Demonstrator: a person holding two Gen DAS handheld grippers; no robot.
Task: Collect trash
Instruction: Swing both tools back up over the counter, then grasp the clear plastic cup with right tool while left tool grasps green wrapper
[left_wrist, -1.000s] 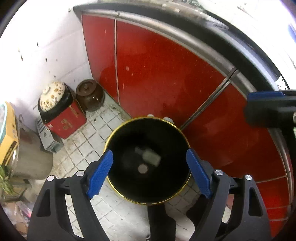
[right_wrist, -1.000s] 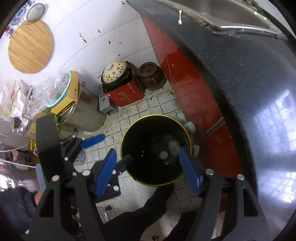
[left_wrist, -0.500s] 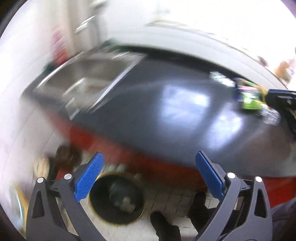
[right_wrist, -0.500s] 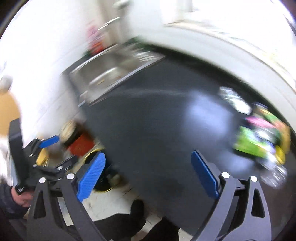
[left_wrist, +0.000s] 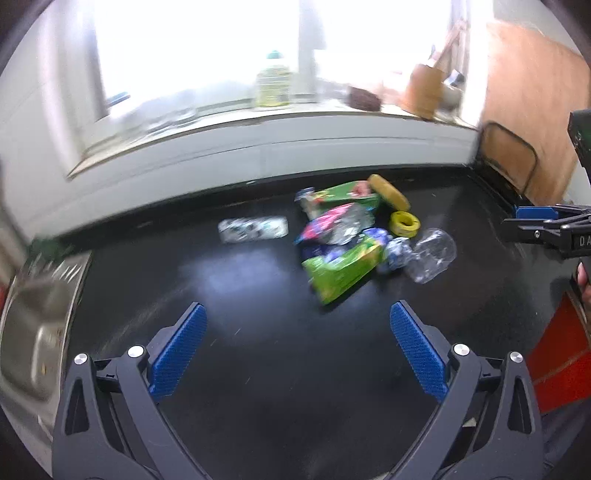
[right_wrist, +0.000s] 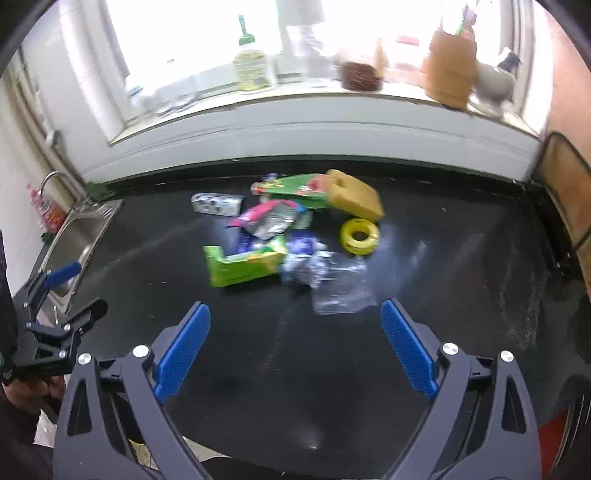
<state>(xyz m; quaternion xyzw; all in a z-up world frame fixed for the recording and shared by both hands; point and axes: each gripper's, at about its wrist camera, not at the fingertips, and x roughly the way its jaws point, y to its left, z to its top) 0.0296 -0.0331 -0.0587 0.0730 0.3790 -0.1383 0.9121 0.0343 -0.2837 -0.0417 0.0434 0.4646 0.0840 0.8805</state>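
A heap of trash lies on the black counter (left_wrist: 258, 369): a green carton (left_wrist: 341, 269) (right_wrist: 243, 264), a crushed clear bottle (left_wrist: 430, 254) (right_wrist: 340, 288), a pink and silver wrapper (left_wrist: 334, 223) (right_wrist: 271, 219), a yellow tape roll (left_wrist: 405, 223) (right_wrist: 359, 235), a yellow sponge (left_wrist: 388, 191) (right_wrist: 354, 194) and a flat white pack (left_wrist: 253, 229) (right_wrist: 217, 203). My left gripper (left_wrist: 297, 350) is open and empty, short of the heap. My right gripper (right_wrist: 295, 350) is also open and empty, just short of the bottle. Each gripper also shows at the edge of the other's view.
A steel sink (left_wrist: 33, 332) (right_wrist: 81, 229) is set into the counter at the left. The window sill behind holds a green-capped bottle (right_wrist: 251, 66), a wooden holder (right_wrist: 448, 70) and jars. A red cabinet front (left_wrist: 561, 350) shows below the counter's right edge.
Both grippers have swung up from over the black bin on the floor to above the counter, facing the trash heap. Their jaws now stand wider apart.
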